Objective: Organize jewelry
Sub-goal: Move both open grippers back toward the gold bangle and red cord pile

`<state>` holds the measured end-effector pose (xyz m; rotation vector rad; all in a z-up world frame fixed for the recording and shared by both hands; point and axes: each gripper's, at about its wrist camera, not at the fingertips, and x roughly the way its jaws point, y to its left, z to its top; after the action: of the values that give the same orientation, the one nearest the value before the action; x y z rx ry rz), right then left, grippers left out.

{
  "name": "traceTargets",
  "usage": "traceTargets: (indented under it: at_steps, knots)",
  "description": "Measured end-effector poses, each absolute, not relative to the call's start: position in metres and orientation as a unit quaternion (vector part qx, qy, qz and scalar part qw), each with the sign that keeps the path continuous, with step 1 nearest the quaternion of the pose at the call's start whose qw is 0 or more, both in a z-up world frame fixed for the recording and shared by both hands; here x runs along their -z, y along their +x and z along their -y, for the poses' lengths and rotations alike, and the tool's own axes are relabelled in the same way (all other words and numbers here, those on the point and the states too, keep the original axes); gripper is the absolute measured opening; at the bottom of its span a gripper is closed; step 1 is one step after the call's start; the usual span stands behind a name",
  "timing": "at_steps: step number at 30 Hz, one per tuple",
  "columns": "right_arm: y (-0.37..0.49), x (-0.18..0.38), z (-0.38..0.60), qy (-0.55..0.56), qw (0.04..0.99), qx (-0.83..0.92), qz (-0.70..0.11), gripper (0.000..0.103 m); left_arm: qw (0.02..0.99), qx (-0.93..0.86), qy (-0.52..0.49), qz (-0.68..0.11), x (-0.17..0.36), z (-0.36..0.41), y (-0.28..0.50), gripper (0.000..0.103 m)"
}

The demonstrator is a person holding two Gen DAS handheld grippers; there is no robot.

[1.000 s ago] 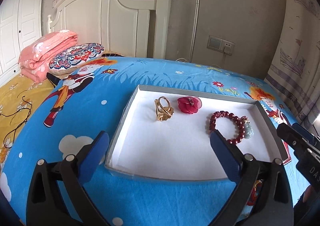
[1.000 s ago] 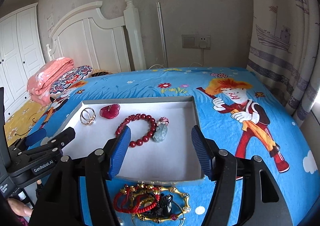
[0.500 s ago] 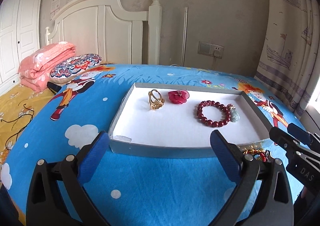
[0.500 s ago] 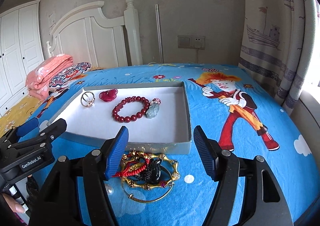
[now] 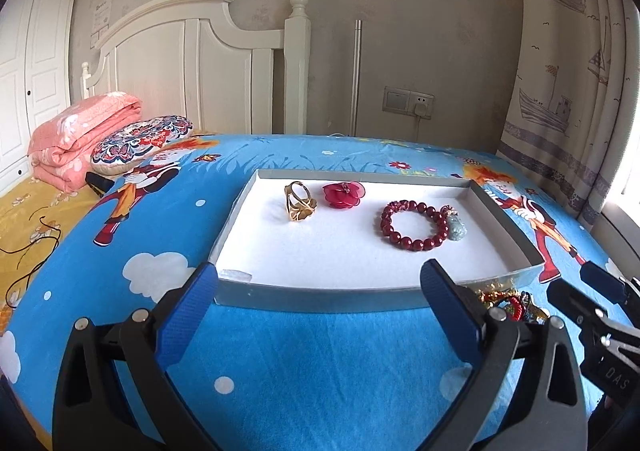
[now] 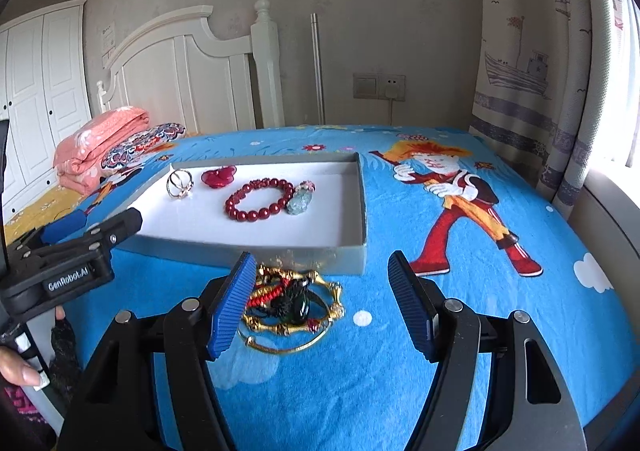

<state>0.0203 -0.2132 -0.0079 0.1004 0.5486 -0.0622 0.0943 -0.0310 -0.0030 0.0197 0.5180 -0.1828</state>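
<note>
Blue bedspread [image 6: 460, 331]; both hand-held grippers, left [image 5: 320, 303] and right [image 6: 320, 291], released; jewelry pile [image 6: 296, 299] untouched.

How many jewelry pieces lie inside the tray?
3: a gold ring at the far left, a red flower piece beside it, and a red bead bracelet with its pale pendant toward the right.

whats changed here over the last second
Both grippers have pulled back from the tray. The right gripper, empty, its jaws just opening a little, now hangs over the tangled jewelry pile on the bedspread. The left gripper is open and empty. Ring, flower and bead bracelet lie unmoved.
</note>
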Motion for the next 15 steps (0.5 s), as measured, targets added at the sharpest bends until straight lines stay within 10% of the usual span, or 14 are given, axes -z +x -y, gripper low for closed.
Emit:
traceTargets:
  at_steps: [15]
  knots:
    - [0.009,0.024,0.186,0.029,0.955,-0.007,-0.294,0.061,0.967,0.092,0.016,-0.235,-0.002,0.025,0.072,0.098]
